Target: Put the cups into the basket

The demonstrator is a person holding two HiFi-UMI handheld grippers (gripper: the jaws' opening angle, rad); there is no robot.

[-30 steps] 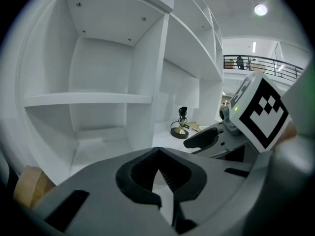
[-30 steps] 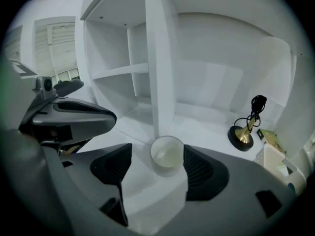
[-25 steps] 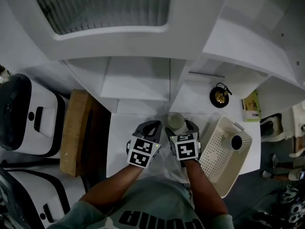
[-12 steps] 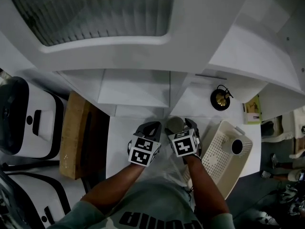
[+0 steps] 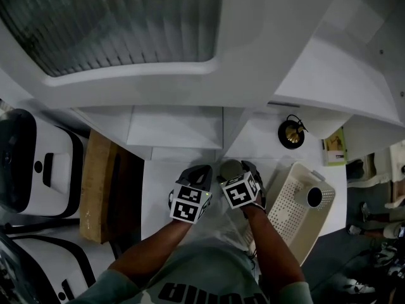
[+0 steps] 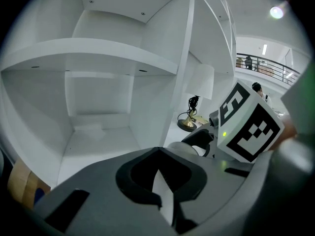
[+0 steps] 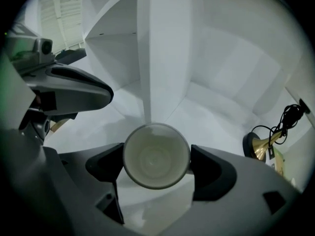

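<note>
White round cup (image 7: 156, 154) inside the right claw (image 7: 157, 167) — jaws just spread wider, seemingly clear.

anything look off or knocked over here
One cup in the basket seems to lie tipped on its side rather than upright. The other cup stands upright; nothing spilled or broken shows.

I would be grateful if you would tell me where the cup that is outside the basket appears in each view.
Head view: the cup at centre, left of the basket.
Left gripper view: low, right of centre, mostly hidden.
Right gripper view: low centre, between the right gripper's jaws, which have just been opening.
Shared landmark: the brass stand with a black cord, in all three views.
</note>
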